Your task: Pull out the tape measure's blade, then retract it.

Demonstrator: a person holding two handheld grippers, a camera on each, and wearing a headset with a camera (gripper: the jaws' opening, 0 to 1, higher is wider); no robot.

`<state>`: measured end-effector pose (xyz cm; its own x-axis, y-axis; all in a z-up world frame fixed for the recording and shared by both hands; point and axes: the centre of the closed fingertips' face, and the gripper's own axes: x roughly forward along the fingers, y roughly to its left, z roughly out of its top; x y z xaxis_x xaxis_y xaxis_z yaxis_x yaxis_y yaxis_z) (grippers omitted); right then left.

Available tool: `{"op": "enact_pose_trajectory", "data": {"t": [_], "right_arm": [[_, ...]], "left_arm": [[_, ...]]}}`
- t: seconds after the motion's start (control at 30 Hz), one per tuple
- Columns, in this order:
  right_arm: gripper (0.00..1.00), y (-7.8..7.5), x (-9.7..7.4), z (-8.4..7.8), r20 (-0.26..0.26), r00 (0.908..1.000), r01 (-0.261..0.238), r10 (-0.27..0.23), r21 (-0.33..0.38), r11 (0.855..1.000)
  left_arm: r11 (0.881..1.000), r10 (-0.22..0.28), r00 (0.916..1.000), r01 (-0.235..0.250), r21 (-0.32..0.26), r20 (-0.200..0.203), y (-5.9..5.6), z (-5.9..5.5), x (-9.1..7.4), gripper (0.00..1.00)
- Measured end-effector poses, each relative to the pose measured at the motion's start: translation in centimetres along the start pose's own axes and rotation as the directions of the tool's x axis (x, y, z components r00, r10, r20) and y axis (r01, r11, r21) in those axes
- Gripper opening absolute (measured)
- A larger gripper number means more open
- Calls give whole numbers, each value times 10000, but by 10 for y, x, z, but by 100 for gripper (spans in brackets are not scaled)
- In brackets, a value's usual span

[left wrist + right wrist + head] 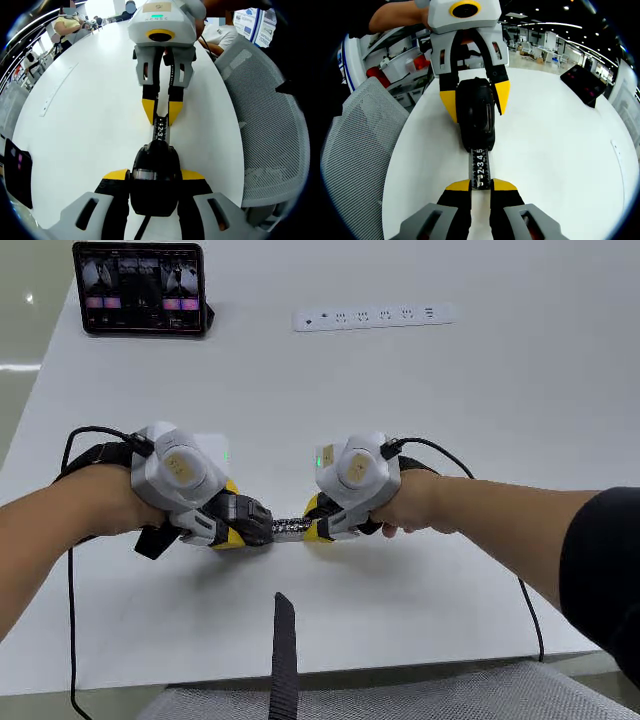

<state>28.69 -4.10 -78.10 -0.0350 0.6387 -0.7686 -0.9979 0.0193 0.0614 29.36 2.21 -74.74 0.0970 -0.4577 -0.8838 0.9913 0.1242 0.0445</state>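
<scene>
A black tape measure [245,520] sits just above the white table, and my left gripper [232,527] is shut on its case [155,176]. A short length of blade [290,526] with white numerals on black runs out of the case toward the right. My right gripper [312,530] is shut on the blade's end [480,176]. In the left gripper view the blade [160,131] reaches into the yellow fingertips [149,109] of the right gripper. In the right gripper view the case [476,120] sits between the left gripper's yellow fingertips [448,103]. The two grippers face each other a few centimetres apart.
A dark tablet [140,288] stands at the back left of the table [420,400] and a white power strip [374,316] lies at the back. A black strap [284,655] hangs over the front edge. A mesh chair [272,135] stands beside the table.
</scene>
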Motion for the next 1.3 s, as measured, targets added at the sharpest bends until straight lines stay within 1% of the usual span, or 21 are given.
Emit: {"op": "enact_pose_trajectory", "data": {"t": [0.47, 1.3], "right_arm": [[9, 1, -4, -5, -61, 10000, 18, -17, 114, 9999], [9, 1, -12, -16, -121, 9999, 24, -19, 405, 9992]], "left_arm": [[10000, 94, 9999, -94, -2, 38, -1, 1, 0, 32], [10000, 31, 10000, -31, -22, 53, -2, 1, 0, 32]]}}
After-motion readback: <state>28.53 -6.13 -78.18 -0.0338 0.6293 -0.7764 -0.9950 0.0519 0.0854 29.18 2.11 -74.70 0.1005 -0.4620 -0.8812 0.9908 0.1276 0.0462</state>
